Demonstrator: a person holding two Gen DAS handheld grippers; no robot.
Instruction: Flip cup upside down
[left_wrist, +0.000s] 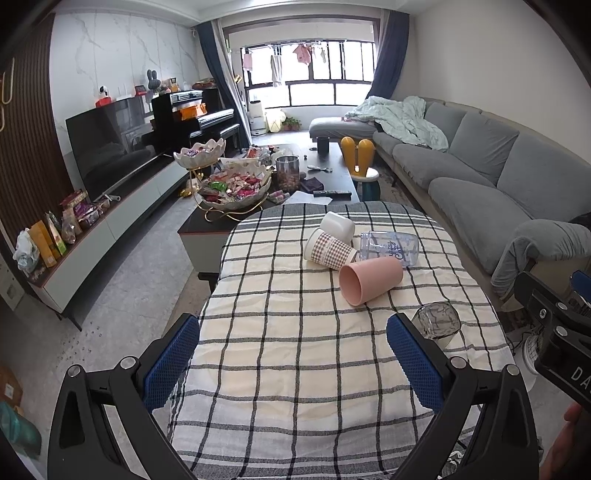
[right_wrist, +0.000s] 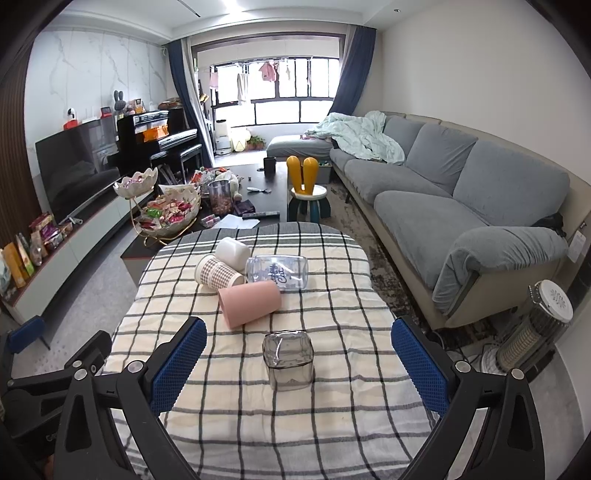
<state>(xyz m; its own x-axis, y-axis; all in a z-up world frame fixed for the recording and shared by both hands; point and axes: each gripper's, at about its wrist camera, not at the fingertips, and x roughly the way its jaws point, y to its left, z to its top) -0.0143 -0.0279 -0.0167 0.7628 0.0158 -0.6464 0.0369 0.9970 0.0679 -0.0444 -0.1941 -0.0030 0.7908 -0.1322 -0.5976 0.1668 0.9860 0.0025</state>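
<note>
On the left, the left gripper (left_wrist: 291, 363) hovers low over the near part of the tabletop (left_wrist: 295, 369), its blue-padded fingers (left_wrist: 171, 360) spread wide with nothing but checked cloth between them. Ahead of it lies a cluster of cups on their sides: a plaid cup (left_wrist: 330, 249) with a white cup (left_wrist: 338, 226) touching it behind, then a pink cup (left_wrist: 369, 279) with its mouth turned toward the camera, and a clear printed cup (left_wrist: 389, 247) lying just behind the pink one. Further right, apart from the cluster, the grey glass (left_wrist: 437, 322) stands just beside the left gripper's right finger — in the right wrist view it stands with its closed end up and its rim on the cloth (right_wrist: 289, 363).

The right gripper (right_wrist: 295, 363) is also spread wide, its fingers (right_wrist: 419, 360) well to either side of the grey glass and touching nothing. Its black body shows at the right edge of the left wrist view (left_wrist: 554, 332). Past the tabletop on the right runs a grey sofa (right_wrist: 461, 192).
</note>
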